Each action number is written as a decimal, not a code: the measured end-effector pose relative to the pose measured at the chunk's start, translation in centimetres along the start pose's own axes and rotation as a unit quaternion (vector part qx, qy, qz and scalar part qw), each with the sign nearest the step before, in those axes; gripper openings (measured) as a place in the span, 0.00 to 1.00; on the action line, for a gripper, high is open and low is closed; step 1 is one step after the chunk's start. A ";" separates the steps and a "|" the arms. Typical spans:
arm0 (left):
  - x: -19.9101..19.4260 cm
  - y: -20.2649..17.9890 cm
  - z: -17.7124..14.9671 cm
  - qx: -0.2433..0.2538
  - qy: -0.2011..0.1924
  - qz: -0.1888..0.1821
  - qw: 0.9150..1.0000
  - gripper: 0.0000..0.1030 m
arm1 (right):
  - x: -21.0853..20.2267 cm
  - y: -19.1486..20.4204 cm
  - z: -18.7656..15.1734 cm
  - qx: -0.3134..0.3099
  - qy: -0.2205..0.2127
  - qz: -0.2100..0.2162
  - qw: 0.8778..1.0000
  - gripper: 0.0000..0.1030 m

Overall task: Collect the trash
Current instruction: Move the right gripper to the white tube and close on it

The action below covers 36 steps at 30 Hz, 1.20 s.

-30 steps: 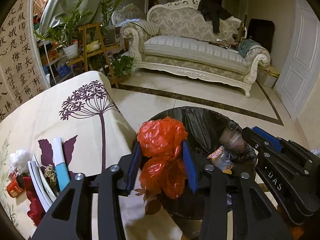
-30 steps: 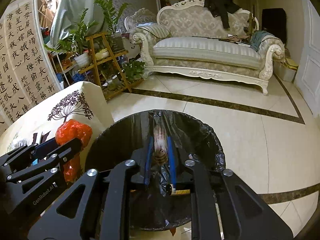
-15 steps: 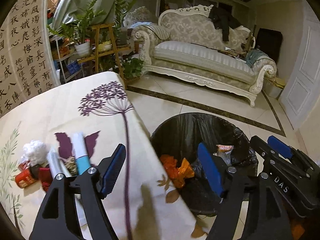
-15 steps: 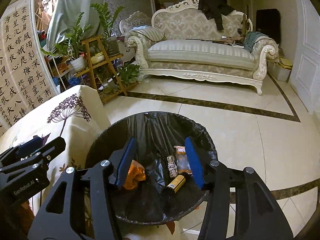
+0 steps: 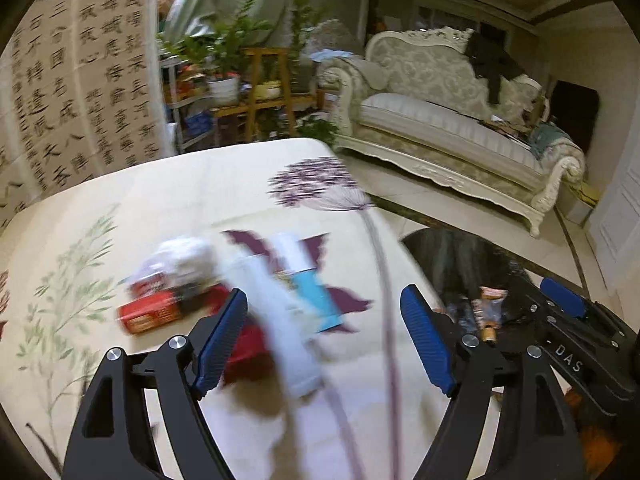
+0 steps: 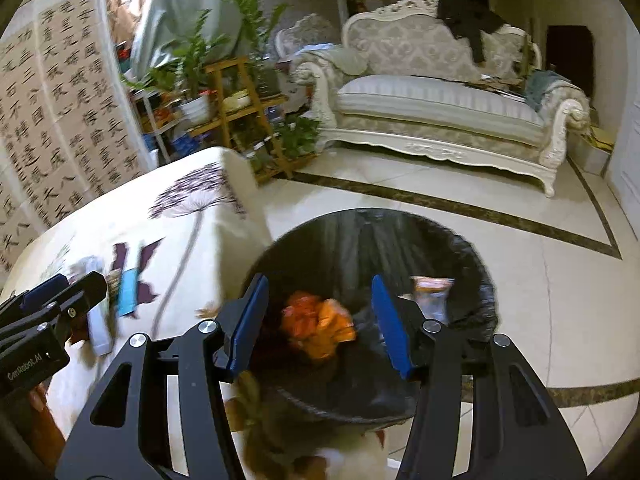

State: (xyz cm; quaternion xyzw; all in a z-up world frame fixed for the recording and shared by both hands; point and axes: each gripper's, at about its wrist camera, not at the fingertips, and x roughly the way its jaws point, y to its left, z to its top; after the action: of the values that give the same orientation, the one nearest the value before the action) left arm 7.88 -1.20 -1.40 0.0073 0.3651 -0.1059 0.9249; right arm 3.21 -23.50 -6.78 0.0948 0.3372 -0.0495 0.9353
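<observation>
Living room, tabletop (image 5: 168, 200) with leaf-print cloth beside black-lined bin (image 6: 472, 256): trash collection partly done.
Bin on the floor already holds an orange plastic bag (image 6: 318, 326), a snack wrapper (image 6: 430, 292) and a small bottle (image 5: 489, 334). Left on the cloth, blurred: white crumpled wad (image 5: 188, 256), red box (image 5: 150, 314), white tube (image 5: 276, 312), teal-and-white tube (image 5: 308, 284), something red underneath (image 5: 250, 344). Left gripper (image 5: 322, 338) sits over that pile, its jaws opening, fingers (image 5: 426, 338) wide apart and nothing pressed between them. Right gripper (image 6: 318, 326) hangs over the bin mouth, fingers (image 6: 250, 320) apart, empty; the bag seen between them lies down in the bin. Judged: several pieces to go, next grab likely from the pile.
</observation>
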 end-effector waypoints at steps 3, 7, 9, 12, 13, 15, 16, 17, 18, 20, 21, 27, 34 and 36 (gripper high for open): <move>-0.7 2.3 -0.5 -0.016 0.000 0.019 1.000 0.75 | -0.1 2.2 -0.2 -0.017 0.004 0.018 1.000 0.51; -1.7 5.3 -1.5 -0.039 0.000 0.044 0.998 0.75 | -0.3 5.3 -0.5 -0.043 0.008 0.040 0.998 0.51; -2.1 6.7 -1.9 -0.049 0.001 0.055 0.997 0.75 | -0.4 6.7 -0.6 -0.055 0.010 0.049 0.997 0.51; -2.5 8.6 -2.5 -0.063 0.005 0.070 0.996 0.75 | -0.5 8.7 -0.8 -0.072 0.013 0.061 0.995 0.51; -2.6 9.3 -2.8 -0.069 0.006 0.075 0.995 0.75 | -0.5 9.4 -0.9 -0.077 0.014 0.066 0.995 0.51; -2.9 10.5 -3.2 -0.077 0.008 0.081 0.994 0.75 | -0.7 10.7 -1.0 -0.089 0.014 0.074 0.993 0.51; -3.0 11.2 -3.4 -0.082 0.008 0.084 0.993 0.75 | -0.7 11.4 -1.0 -0.094 0.014 0.077 0.993 0.50; -3.2 11.7 -3.6 -0.086 0.008 0.087 0.992 0.75 | -0.7 11.9 -1.1 -0.097 0.014 0.079 0.992 0.49; -3.4 12.1 -3.8 -0.089 0.008 0.089 0.992 0.75 | -0.7 12.5 -1.2 -0.103 0.017 0.084 0.991 0.48; -3.7 13.2 -4.1 -0.097 0.008 0.095 0.991 0.75 | -0.5 13.4 -1.3 -0.111 0.021 0.089 0.990 0.42; -3.8 13.7 -4.3 -0.101 0.008 0.098 0.990 0.75 | -0.4 14.0 -1.4 -0.117 0.024 0.092 0.989 0.39; -4.5 16.4 -5.2 -0.126 0.009 0.113 0.985 0.75 | 0.8 16.2 -2.0 -0.132 0.046 0.103 0.985 0.28; -4.3 17.9 -5.8 -0.143 0.017 0.112 0.983 0.75 | 2.0 17.4 -2.2 -0.146 0.060 0.095 0.983 0.24; -4.2 18.0 -5.8 -0.145 0.018 0.110 0.983 0.75 | 2.3 17.7 -2.2 -0.152 0.065 0.092 0.982 0.24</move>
State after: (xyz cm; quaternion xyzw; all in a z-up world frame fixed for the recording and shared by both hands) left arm 4.59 17.72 -3.94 -0.0847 0.3902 0.0505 0.9154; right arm 6.42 -5.78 -7.33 -0.0148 0.3910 0.0954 0.9153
